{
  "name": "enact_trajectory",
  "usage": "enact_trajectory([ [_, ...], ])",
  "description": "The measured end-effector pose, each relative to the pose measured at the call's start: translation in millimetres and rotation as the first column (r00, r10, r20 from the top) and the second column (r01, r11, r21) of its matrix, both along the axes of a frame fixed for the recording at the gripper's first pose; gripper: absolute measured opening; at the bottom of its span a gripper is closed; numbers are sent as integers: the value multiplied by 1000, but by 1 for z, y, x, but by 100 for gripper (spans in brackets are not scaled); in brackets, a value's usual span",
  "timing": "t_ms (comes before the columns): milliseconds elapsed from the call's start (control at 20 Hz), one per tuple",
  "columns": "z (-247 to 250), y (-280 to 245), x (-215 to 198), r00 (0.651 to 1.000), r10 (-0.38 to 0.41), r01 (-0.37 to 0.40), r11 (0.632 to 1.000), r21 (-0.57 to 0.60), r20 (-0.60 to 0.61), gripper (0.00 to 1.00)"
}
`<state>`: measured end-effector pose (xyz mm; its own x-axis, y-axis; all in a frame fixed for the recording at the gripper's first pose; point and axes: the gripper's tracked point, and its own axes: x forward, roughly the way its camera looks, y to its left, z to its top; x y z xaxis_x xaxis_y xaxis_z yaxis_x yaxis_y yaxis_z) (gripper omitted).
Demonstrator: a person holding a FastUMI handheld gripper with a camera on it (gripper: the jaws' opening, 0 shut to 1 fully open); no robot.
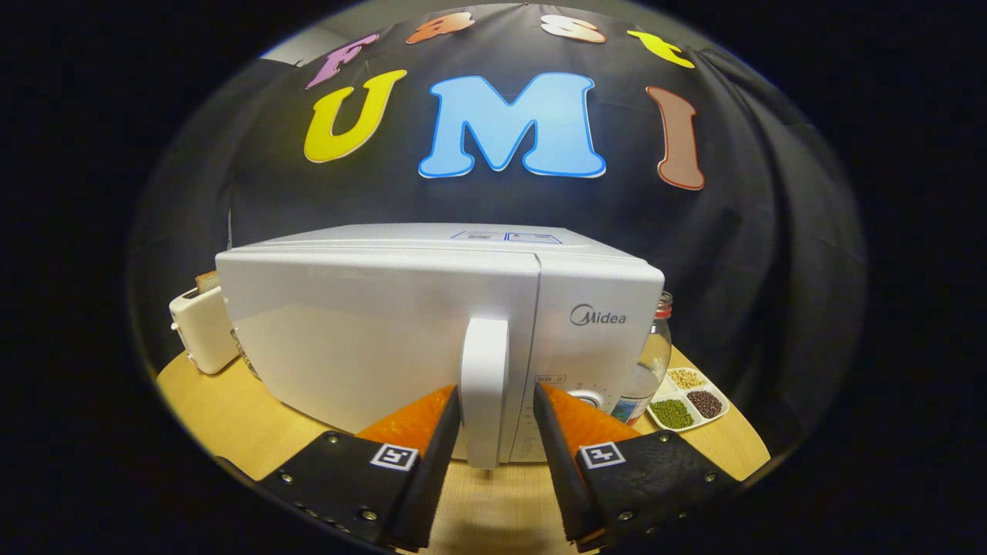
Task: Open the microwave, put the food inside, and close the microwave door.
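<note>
A white microwave (370, 324) stands on the round wooden table (231, 416) with its door shut. Its vertical white handle (484, 362) sits at the door's right edge, next to the control panel (594, 339). My gripper (496, 391) is open, and the handle stands between the two fingers. The left fingertip (449, 401) lies close against the handle's left side. A narrow gap separates the right fingertip (542, 401) from the handle's right side.
A white toaster (202, 327) with a slice of bread in it stands left of the microwave. To the microwave's right are a glass jar (651, 362) and a white divided dish (688, 407) of beans and grains near the table edge.
</note>
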<state>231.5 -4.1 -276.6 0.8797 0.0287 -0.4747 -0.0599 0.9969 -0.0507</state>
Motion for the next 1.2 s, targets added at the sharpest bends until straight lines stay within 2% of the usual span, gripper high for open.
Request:
enact_trajectory([
  [150, 0, 5, -2, 1000, 2, -2, 1000, -31, -4, 30],
  [200, 0, 4, -3, 1000, 0, 0, 999, -33, -6, 26],
  [250, 1, 4, -3, 1000, 6, -6, 999, -33, -8, 17],
  [300, -4, 3, -4, 1000, 6, -6, 1000, -15, -13, 17],
  [350, 0, 6, -6, 999, 22, -22, 1000, -9, -23, 10],
  [550, 1, 6, -11, 997, 44, -45, 999, -14, -61, 10],
  [750, 8, 18, -56, 995, 93, -95, 993, -70, -38, 10],
  [1050, 15, 37, -101, 993, 69, -72, 997, -26, -101, 10],
  [1200, 19, 54, -128, 989, 86, -89, 996, -24, -121, 10],
])
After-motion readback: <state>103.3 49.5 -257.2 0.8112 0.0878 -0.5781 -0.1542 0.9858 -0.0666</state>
